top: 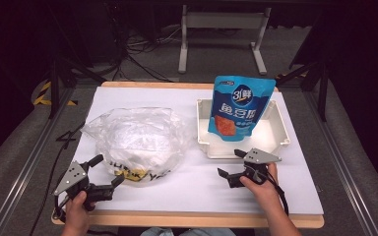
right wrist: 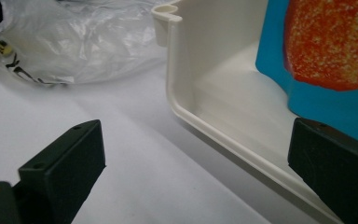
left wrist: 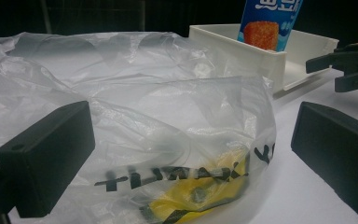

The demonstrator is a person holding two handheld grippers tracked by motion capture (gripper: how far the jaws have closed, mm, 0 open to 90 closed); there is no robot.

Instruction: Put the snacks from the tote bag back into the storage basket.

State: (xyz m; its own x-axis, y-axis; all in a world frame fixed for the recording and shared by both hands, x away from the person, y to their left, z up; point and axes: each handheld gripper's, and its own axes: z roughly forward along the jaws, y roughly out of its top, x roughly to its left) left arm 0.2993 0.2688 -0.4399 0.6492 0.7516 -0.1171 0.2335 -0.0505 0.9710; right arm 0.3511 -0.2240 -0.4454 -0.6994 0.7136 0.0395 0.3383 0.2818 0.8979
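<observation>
Left hand-held gripper [top: 109, 172], jaws apart and empty, sits at the near edge of the clear bag [top: 138, 140], its jaws bracketing the printed hem in the left gripper view, probably lined up to pinch the film there. Right hand-held gripper [top: 230, 164], jaws likewise apart and empty, sits just in front of the tray [top: 204, 142], which stands right of the bag; it faces the blue pouch [top: 240, 108] standing upright inside, likely set for a reach in. The tray's near wall stands between that gripper and the pouch; the bare white table [top: 192, 184] elsewhere poses no obstruction.
</observation>
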